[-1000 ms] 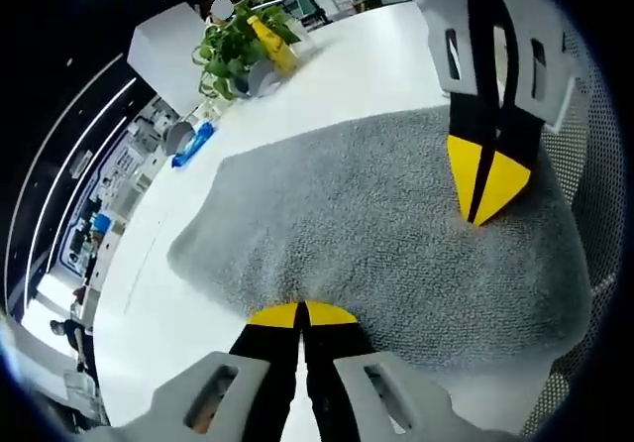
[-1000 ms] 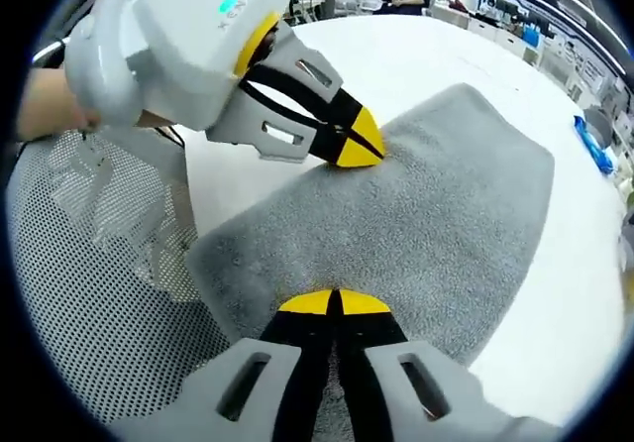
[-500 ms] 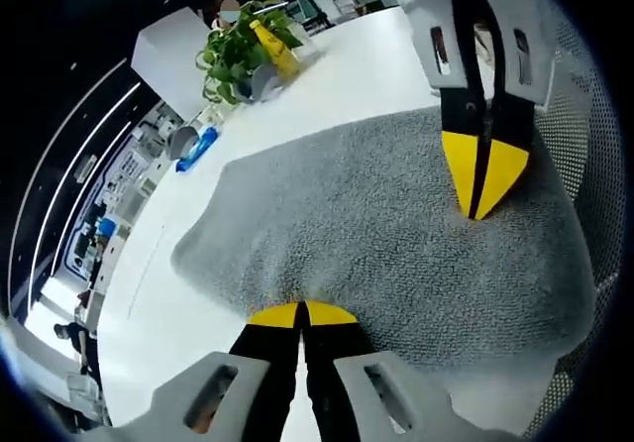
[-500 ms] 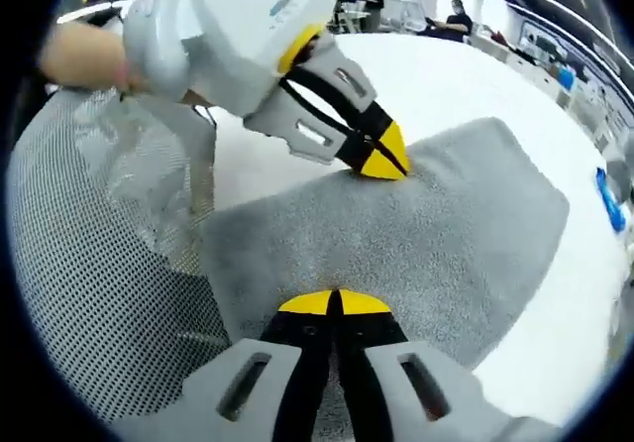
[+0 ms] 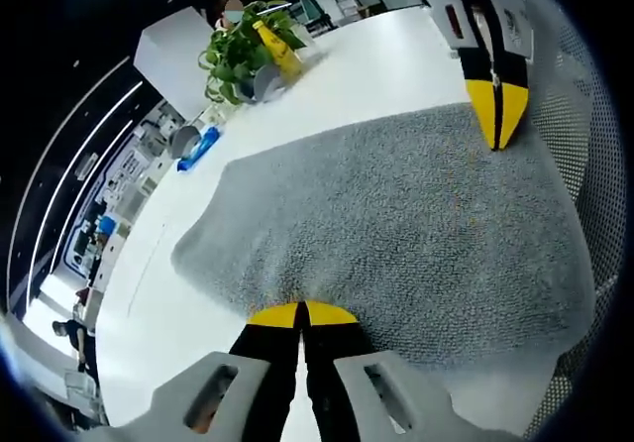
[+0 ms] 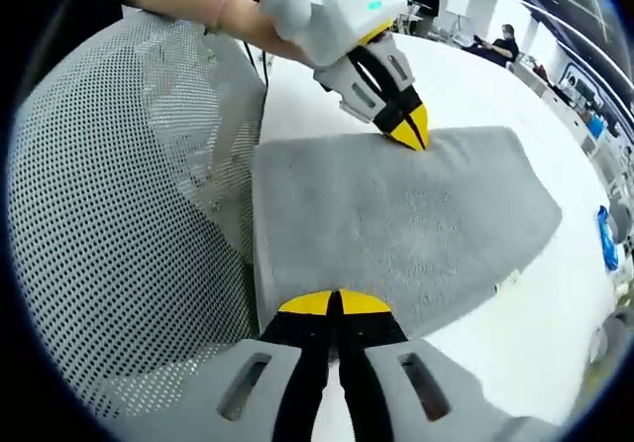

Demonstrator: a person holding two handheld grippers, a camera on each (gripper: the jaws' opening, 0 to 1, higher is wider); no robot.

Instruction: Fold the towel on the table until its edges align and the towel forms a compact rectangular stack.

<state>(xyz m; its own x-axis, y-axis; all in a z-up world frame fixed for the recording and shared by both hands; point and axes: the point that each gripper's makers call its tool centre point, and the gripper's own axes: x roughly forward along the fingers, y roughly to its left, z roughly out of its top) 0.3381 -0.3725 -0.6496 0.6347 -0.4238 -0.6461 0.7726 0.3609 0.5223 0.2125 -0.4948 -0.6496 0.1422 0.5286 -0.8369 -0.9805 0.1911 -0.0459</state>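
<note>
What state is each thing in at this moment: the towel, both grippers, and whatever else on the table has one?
towel: lying flat on the table, grey, folded over.
left gripper: jaws shut, tips at the towel's near edge.
right gripper: jaws shut, tips at the towel's edge.
table: white, bearing the towel.
potted plant: upright, far across the table.
blue object: lying on the table.

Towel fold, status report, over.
Both tongs shut, left and right, tips on towel edge. Towel folded, grey, flat on table. Mesh chair alongside.
</note>
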